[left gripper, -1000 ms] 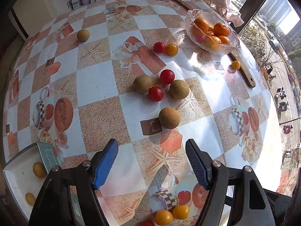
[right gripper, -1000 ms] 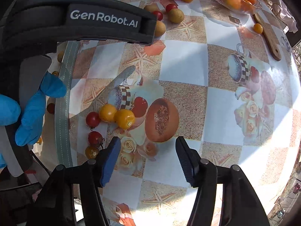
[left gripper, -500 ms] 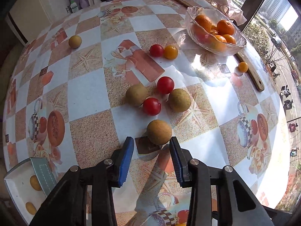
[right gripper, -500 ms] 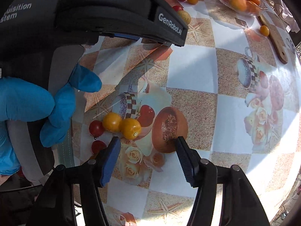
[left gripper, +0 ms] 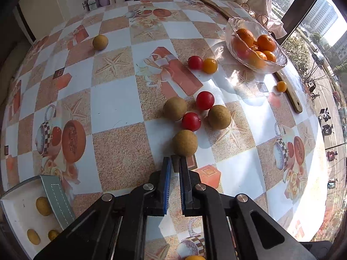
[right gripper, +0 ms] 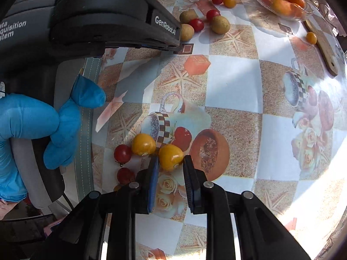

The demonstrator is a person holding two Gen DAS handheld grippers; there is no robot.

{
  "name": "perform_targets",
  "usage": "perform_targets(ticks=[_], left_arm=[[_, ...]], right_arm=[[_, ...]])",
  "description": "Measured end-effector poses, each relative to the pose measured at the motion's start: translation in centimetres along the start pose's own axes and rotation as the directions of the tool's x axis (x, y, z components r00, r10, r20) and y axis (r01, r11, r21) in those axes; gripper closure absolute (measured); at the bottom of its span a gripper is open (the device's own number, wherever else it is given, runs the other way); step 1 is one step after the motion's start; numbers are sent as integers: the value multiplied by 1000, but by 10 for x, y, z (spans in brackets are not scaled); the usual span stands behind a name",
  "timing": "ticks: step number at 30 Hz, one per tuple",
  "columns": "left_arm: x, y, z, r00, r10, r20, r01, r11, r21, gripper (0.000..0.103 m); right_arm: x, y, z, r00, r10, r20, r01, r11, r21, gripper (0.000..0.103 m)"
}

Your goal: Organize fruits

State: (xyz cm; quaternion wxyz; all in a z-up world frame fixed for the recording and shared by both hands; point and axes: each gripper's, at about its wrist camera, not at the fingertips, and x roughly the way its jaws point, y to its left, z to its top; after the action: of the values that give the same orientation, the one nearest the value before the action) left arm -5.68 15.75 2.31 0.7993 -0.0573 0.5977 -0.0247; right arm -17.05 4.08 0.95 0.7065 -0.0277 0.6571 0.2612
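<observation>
My left gripper (left gripper: 175,159) is shut and empty, its tips just short of a tan round fruit (left gripper: 184,143) on the tablecloth. Beyond that fruit lie two more tan fruits (left gripper: 174,108) and two red tomatoes (left gripper: 191,121). My right gripper (right gripper: 170,162) has closed around a yellow tomato (right gripper: 170,157) that rests on the table between its fingertips. Another yellow tomato (right gripper: 143,144) and red tomatoes (right gripper: 122,153) lie just left of it. A glass bowl (left gripper: 235,47) with oranges stands far right.
A white tray (left gripper: 17,208) with small yellow fruits sits at the near left edge. A lone tan fruit (left gripper: 100,42) lies far left. A red and a yellow tomato (left gripper: 210,65) lie by the bowl. A wooden stick (left gripper: 291,97) and small orange fruit (left gripper: 281,86) lie right.
My left gripper moved forward toward the tan fruit and closed from wide open to shut. My right gripper moved to the yellow tomato and narrowed around it.
</observation>
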Motion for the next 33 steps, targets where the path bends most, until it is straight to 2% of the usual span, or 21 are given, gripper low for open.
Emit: perform_targets(ticks=[5,6,7,9,10,20,23,25,26,28,29,33], left_arm=[[-5,2,-4,1000,4,-3,-4,1000,11,93],[-6,2,-6,1000,3,-5,-3,1000,11,84],[-8,3,-8,1000,-3,-3,3,1000,9,57],[-20,4,-14,998,21,56,-21,1000,12,23],[-24,1,-14,996,26,82,-28,999,19,23],[1,-16,2,997,60,38,-61,997,38,24],[8,-17,4,997,71,17,-72,997,31,37],[12,-15,5,997,77,5,-77,997,18,49],[11,-15,6,997,82,15,-82,996,16,50],[11,-13,7,995,95,21,-95,995,15,70],[11,-11,8,996,87,22,-87,996,9,75],[8,-4,10,999,49,24,-49,999,-13,77]], right_arm=[[-2,-17,-5,1000,-16,-7,16,999,31,78],[-2,-19,-7,1000,-18,-7,18,999,33,78],[-1,-17,-5,1000,-19,-7,19,999,36,78],[-1,-21,-5,1000,-18,-5,18,999,38,78],[-1,-22,-6,1000,-18,-4,18,999,39,78],[-2,-29,1,1000,-14,-5,14,998,67,78],[-1,-30,0,1000,-11,-3,11,997,70,78],[0,-31,0,1000,-9,-2,9,997,72,78],[0,-32,0,1000,-9,-1,9,997,73,78],[-6,-33,1,1000,-8,0,8,997,77,78],[-7,-34,1,1000,-3,1,3,997,79,78],[-21,-36,5,1000,-6,-1,6,996,86,78]])
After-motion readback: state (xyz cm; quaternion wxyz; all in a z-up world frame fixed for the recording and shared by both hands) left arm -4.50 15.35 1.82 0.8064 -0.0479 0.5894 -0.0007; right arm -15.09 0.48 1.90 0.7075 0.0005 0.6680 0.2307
